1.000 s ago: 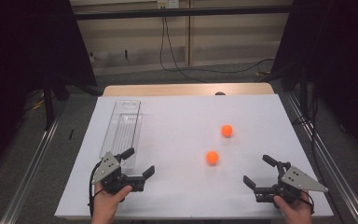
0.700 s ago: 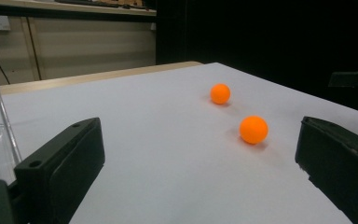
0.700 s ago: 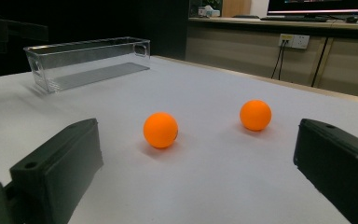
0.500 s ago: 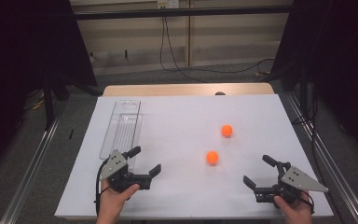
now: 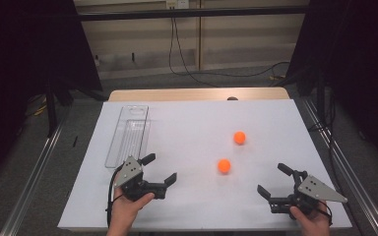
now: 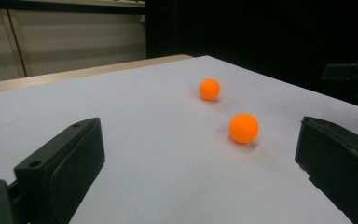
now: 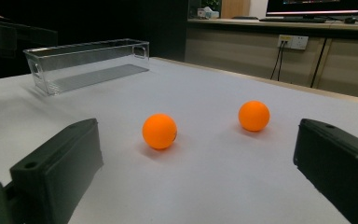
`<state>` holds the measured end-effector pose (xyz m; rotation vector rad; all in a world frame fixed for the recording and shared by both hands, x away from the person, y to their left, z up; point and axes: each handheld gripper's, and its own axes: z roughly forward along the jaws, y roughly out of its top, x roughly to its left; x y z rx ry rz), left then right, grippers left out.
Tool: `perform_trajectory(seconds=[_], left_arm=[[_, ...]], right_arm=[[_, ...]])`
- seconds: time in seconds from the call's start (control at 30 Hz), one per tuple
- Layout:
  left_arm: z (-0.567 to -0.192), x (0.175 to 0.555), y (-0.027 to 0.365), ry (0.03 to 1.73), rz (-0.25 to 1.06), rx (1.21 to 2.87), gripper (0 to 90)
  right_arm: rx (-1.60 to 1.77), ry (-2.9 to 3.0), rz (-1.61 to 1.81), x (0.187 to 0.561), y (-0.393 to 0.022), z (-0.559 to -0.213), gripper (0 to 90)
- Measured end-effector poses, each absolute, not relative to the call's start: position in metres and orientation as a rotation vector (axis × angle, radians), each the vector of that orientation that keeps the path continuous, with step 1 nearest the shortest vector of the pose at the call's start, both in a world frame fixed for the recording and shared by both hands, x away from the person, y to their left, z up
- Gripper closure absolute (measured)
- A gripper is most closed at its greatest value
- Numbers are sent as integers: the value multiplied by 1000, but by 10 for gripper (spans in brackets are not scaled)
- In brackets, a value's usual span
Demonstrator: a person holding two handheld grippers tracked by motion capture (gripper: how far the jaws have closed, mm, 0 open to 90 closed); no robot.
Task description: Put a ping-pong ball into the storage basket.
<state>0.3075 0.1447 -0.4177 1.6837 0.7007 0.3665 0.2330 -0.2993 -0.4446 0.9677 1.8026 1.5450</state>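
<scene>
Matt orange balls [image 5: 224, 166], clear plastic tray [image 5: 128, 135]

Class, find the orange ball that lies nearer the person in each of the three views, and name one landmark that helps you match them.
High view: the nearer orange ball lies right of centre, between the two grippers and ahead of them.
Left gripper view: it sits right of centre, the lower of the two balls.
Right gripper view: it sits near the middle, the left of the two.
Shared landmark: the farther orange ball, beside it in all three.
</scene>
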Motion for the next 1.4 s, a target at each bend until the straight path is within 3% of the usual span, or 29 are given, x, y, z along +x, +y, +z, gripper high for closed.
perform_trajectory(seconds=[1.4], left_arm=[[-422,315,118,689,335,1763,16]], right_arm=[[965,1803,1547,233,-299,-444,7]])
